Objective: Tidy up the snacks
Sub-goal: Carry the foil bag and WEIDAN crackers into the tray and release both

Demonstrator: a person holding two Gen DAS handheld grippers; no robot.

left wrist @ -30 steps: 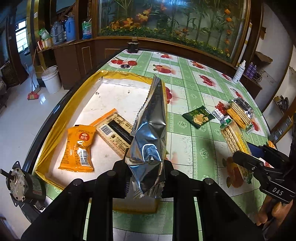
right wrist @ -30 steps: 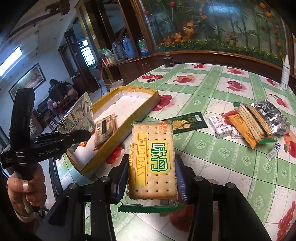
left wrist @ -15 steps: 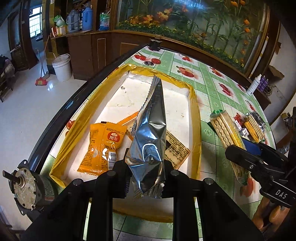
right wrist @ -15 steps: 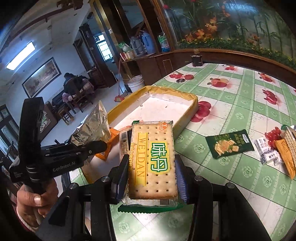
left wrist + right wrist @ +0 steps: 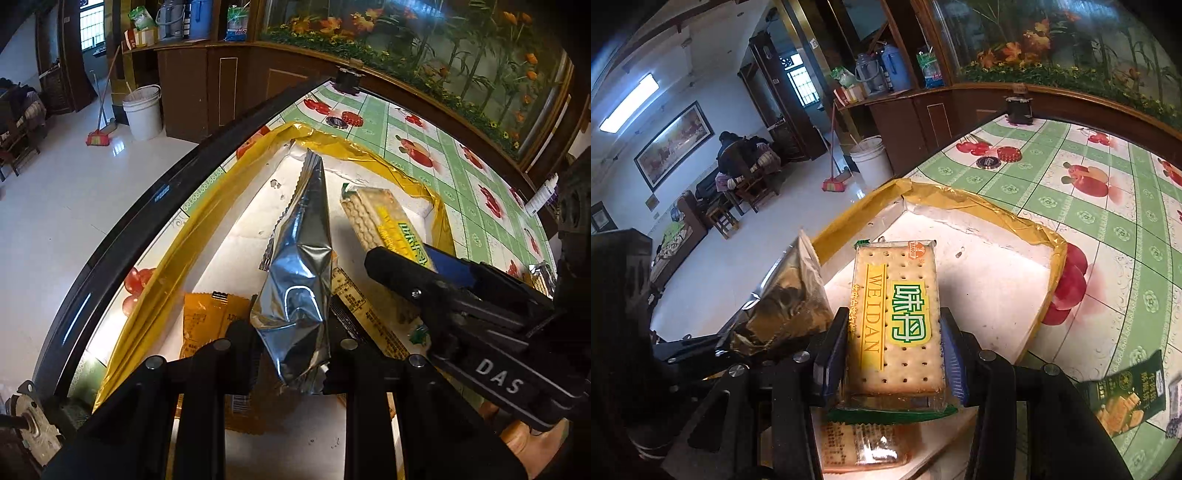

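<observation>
My left gripper (image 5: 291, 354) is shut on a crinkled silver foil snack bag (image 5: 299, 280), held upright over the yellow-rimmed white tray (image 5: 166, 258). An orange snack packet (image 5: 207, 317) and a tan barcode packet (image 5: 354, 302) lie in the tray under it. My right gripper (image 5: 892, 354) is shut on a clear pack of crackers (image 5: 897, 314) with a yellow and green label, also over the tray (image 5: 993, 295). The cracker pack (image 5: 380, 218) shows to the right in the left wrist view, and the foil bag (image 5: 790, 302) to the left in the right wrist view.
A green cracker packet (image 5: 1123, 398) lies on the fruit-patterned tablecloth (image 5: 1108, 206) right of the tray. The table's dark edge (image 5: 147, 206) runs along the tray's left side, with the floor below. A white bucket (image 5: 142, 110) and broom stand on the floor.
Both grippers have moved left over the tray with their packs still held. The cracker pack now hangs above the tray's white floor instead of the tablecloth.
</observation>
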